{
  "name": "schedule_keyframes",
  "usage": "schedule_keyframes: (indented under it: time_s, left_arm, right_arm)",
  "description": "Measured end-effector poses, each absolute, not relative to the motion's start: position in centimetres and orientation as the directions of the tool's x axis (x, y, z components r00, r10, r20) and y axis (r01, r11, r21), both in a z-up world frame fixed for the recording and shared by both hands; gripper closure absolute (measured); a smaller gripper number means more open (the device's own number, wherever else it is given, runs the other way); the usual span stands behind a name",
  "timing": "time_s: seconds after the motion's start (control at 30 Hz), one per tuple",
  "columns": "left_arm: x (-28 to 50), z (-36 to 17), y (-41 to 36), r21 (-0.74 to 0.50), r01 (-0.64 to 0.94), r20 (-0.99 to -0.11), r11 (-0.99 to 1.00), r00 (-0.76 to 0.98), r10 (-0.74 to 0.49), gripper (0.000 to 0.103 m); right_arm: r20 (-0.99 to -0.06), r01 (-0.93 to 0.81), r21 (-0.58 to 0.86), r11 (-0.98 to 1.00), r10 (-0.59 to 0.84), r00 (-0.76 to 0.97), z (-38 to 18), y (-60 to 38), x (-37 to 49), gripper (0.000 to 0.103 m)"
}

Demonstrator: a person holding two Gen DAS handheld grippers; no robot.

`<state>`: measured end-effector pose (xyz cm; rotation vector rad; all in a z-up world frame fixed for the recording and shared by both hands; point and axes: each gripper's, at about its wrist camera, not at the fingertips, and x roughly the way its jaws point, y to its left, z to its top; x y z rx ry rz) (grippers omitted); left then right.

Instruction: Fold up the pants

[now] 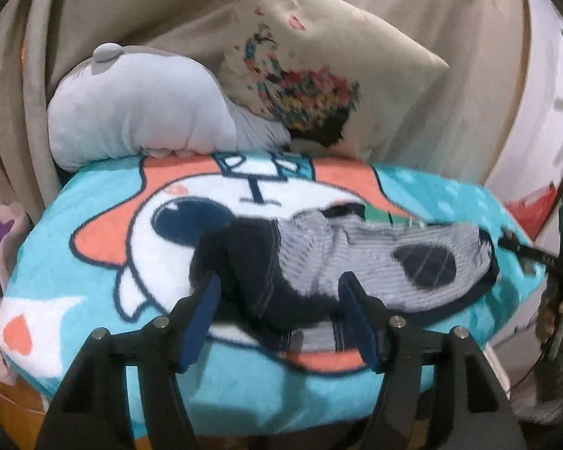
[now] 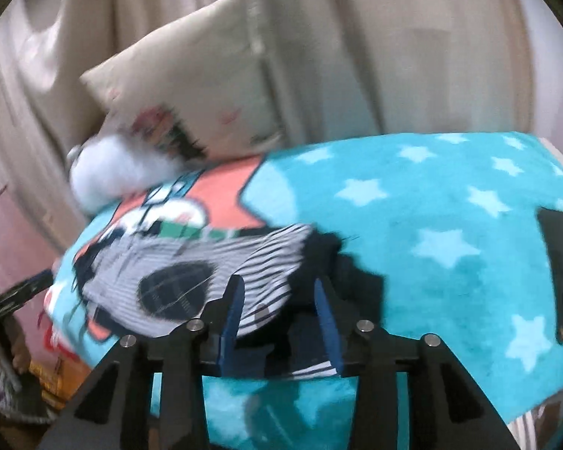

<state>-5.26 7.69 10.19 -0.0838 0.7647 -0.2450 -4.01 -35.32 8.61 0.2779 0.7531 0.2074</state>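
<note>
nearest the left wrist camera, the left gripper (image 1: pixel 279 313) stands with its blue-padded fingers (image 1: pixel 202 309) spread apart, and a dark navy part of the pants (image 1: pixel 356 258) lies between them without the pads pressing on it. nearest the right wrist camera, the right gripper (image 2: pixel 277 311) is likewise parted, its blue pads on either side of the striped and navy cloth at the near edge of the pants (image 2: pixel 206 262), not clamped on it as far as the blurred view shows. those pants lie bunched in a low heap on the blanket (image 1: pixel 94 262), grey-and-white striped with a dark oval patch and navy trim. from the left view they sit toward the right half of the blanket, over the cartoon face printed on it; from the right view they sit toward the left, beside the turquoise area with pale stars (image 2: pixel 431 225). at the far right edge of the left view a hand (image 1: pixel 555 311) grips the handle of the other gripper, with a small green light above it. a dark flat object (image 2: pixel 561 270) lies on the blanket at the right of the right view. behind the blanket rest a white plush pillow (image 1: pixel 139 112) and a beige cushion (image 1: pixel 319 75) with a colourful print, touching each other. beige curtains (image 1: pixel 431 18) hang behind everything.
</note>
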Motion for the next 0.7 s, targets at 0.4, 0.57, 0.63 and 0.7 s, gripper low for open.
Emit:
schedule_keyframes:
  time_s: [0.4, 0.57, 0.63, 0.7]
  left_arm:
    - [-0.1, 2.4, 7.4, -0.094, -0.049, -0.815, 0.994, 0.577, -0.049, 0.033]
    - [-0.6, 2.2, 7.8, -0.113, -0.048, -0.813, 0.992, 0.579, -0.065, 0.033]
    - [-0.6, 2.2, 7.5, -0.097, -0.047, -0.812, 0.994, 0.582, -0.052, 0.033]
    - [-0.7, 2.2, 7.3, -0.089, -0.046, -0.807, 0.995, 0.589, -0.045, 0.032]
  right_arm:
    - [-0.674, -0.027, 0.260, 0.965, 0.202, 0.711, 7.0, -34.7, -1.5, 0.069]
    - [-0.664, -0.045, 0.336, 0.941, 0.270, 0.698, 7.2, -35.3, -1.4, 0.095]
    - [-0.661, -0.041, 0.362, 0.931, 0.287, 0.693, 7.4, -36.1, -2.2, 0.096]
    - [-0.672, -0.027, 0.360, 0.933, 0.279, 0.686, 7.3, -36.8, -3.1, 0.097]
